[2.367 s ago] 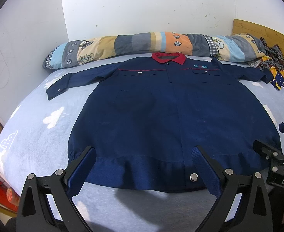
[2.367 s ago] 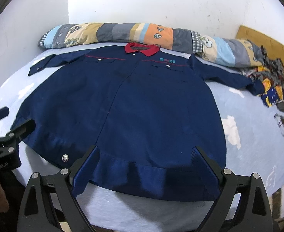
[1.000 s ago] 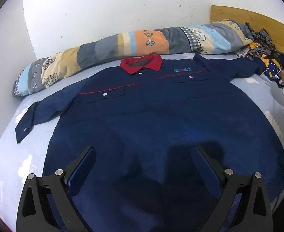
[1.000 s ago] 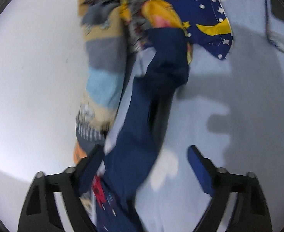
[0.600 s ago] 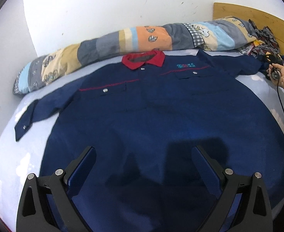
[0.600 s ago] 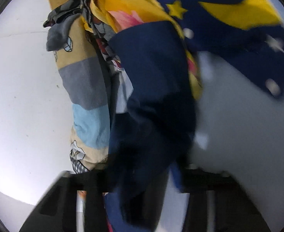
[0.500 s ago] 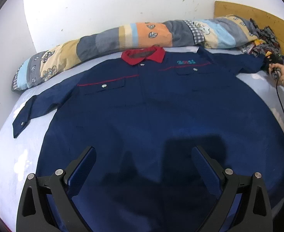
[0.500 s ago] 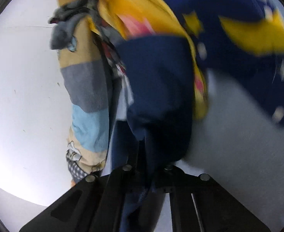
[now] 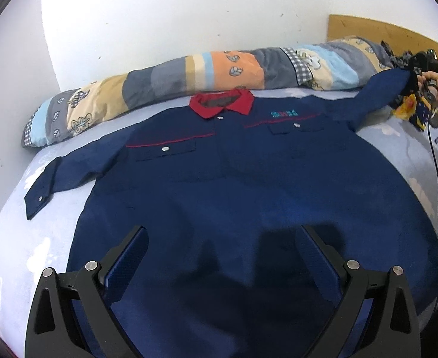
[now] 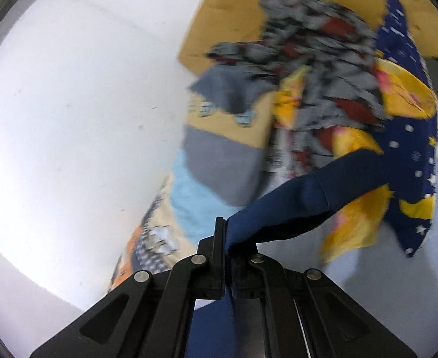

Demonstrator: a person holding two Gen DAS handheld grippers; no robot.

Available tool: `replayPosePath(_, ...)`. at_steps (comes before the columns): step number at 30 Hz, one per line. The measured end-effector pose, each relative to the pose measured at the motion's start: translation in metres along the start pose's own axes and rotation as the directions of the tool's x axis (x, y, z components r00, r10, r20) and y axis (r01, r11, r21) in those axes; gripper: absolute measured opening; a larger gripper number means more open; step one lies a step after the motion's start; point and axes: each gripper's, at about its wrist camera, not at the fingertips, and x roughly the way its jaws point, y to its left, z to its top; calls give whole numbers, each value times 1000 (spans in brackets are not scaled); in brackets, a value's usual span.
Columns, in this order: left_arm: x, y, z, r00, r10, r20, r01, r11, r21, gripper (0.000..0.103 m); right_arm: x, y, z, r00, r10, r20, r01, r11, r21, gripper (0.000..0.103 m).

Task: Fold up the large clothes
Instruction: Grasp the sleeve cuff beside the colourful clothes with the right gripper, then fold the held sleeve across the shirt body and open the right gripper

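Right gripper (image 10: 225, 256) fingers pinching jacket (image 9: 248, 185) sleeve cuff (image 10: 302, 205); left gripper (image 9: 222, 256) fingers spread above hem.

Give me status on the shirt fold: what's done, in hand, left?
Done: the navy work shirt lies spread flat, front up, on the bed.
In hand: the right gripper is shut on the right sleeve cuff, lifted off the bed. The left gripper hovers open over the hem.
Left: every fold; the left sleeve lies outstretched.
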Motion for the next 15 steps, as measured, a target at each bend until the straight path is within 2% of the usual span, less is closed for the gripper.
replayPosePath(3, -6, 11, -1, 1000, -7, 1, 7, 999, -40, 100, -13, 51, -12, 999, 47, -19, -49, 996, -75, 3)
replayPosePath(7, -15, 33, -3, 1000, -13, -2, 13, 994, -107, 100, -26, 137, -45, 991, 106, -77, -120, 970, -213, 3)
replayPosePath(10, -23, 48, -2, 1000, -15, 8, 16, 989, -146, 100, -33, 211, -91, 978, 146, -150, -189, 925, -331, 3)
replayPosePath(13, -34, 61, -5, 999, -14, 29, 19, 985, -172, 100, -35, 280, -157, 958, 162, -236, -253, 864, -434, 3)
replayPosePath(15, -41, 67, -9, 999, -7, 45, 15, 984, -177, 100, -32, 320, -219, 934, 166, -315, -308, 822, -480, 3)
